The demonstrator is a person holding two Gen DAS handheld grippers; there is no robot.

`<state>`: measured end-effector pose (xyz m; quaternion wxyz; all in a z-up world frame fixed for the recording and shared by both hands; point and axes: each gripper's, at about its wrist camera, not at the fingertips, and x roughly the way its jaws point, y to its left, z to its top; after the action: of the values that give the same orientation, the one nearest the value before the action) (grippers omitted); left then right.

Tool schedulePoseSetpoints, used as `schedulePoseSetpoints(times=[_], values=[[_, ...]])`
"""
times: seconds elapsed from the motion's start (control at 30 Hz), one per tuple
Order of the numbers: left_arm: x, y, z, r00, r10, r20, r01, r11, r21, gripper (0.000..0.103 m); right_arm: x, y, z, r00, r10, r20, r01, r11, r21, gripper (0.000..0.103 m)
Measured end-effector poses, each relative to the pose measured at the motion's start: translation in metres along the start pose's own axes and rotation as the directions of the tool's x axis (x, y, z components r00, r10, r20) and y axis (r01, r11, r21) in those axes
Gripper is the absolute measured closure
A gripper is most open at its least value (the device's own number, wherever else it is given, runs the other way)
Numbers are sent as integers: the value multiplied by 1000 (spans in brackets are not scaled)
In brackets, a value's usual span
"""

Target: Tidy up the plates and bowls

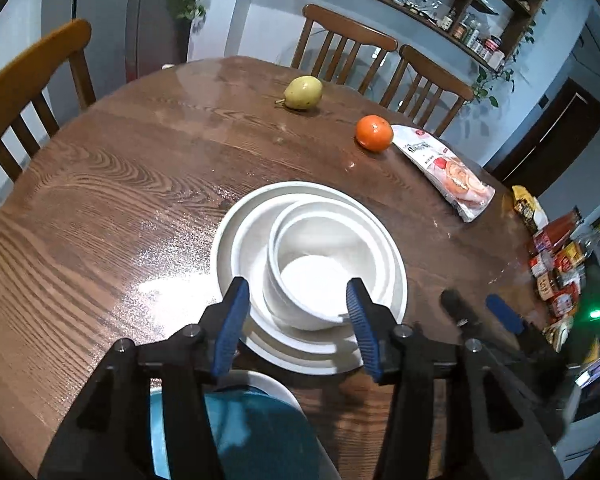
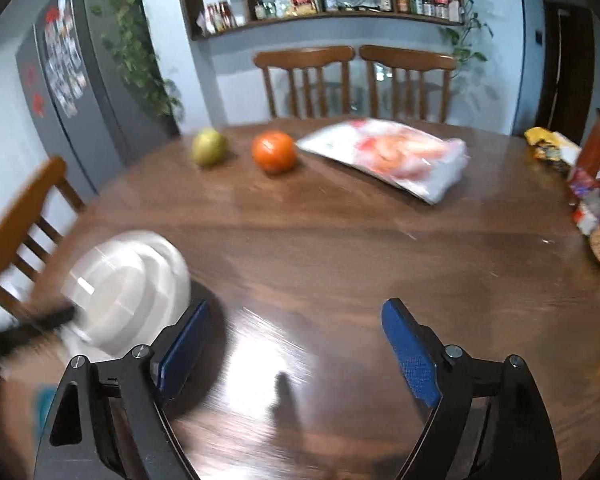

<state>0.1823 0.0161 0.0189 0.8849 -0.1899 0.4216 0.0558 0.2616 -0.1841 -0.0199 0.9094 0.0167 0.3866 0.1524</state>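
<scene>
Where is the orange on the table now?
In the left wrist view the orange lies on the far right part of the table, between the pear and the snack bag.

Left wrist view: mounted behind the left tool (image 1: 298,308), looking steeply down and forward, close over the stacked white dishes (image 1: 308,256) on the tabletop (image 1: 112,200). Right wrist view: behind the right tool (image 2: 296,344), facing the far chairs (image 2: 304,80), blurred. Both views share the dishes, the orange (image 2: 274,151) beyond them, and the pear (image 2: 209,147).
</scene>
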Motion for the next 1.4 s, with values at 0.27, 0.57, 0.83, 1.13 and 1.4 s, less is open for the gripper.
schedulePoseSetpoints(times=[0.27,0.57,0.83,1.13,1.4], values=[[1,-13,-11,1000,-12,-10,13,999,43,51,32,-7,-26,994,-61,-96,55,997,-60,13],[-2,-36,-30,1000,-19,9,17,991,129,51,35,-10,-42,991,-59,-119,51,996,-73,0],[-13,-39,-35,997,-5,76,-5,991,136,49,35,-11,-42,991,-58,-119,50,996,-72,0],[1,-40,-40,996,53,66,-63,987,151,49,35,-11,-41,991,-59,-120,50,996,-72,0],[2,-34,-37,997,52,52,-58,990,127,49,35,-10,-41,991,-58,-120,50,996,-72,0]])
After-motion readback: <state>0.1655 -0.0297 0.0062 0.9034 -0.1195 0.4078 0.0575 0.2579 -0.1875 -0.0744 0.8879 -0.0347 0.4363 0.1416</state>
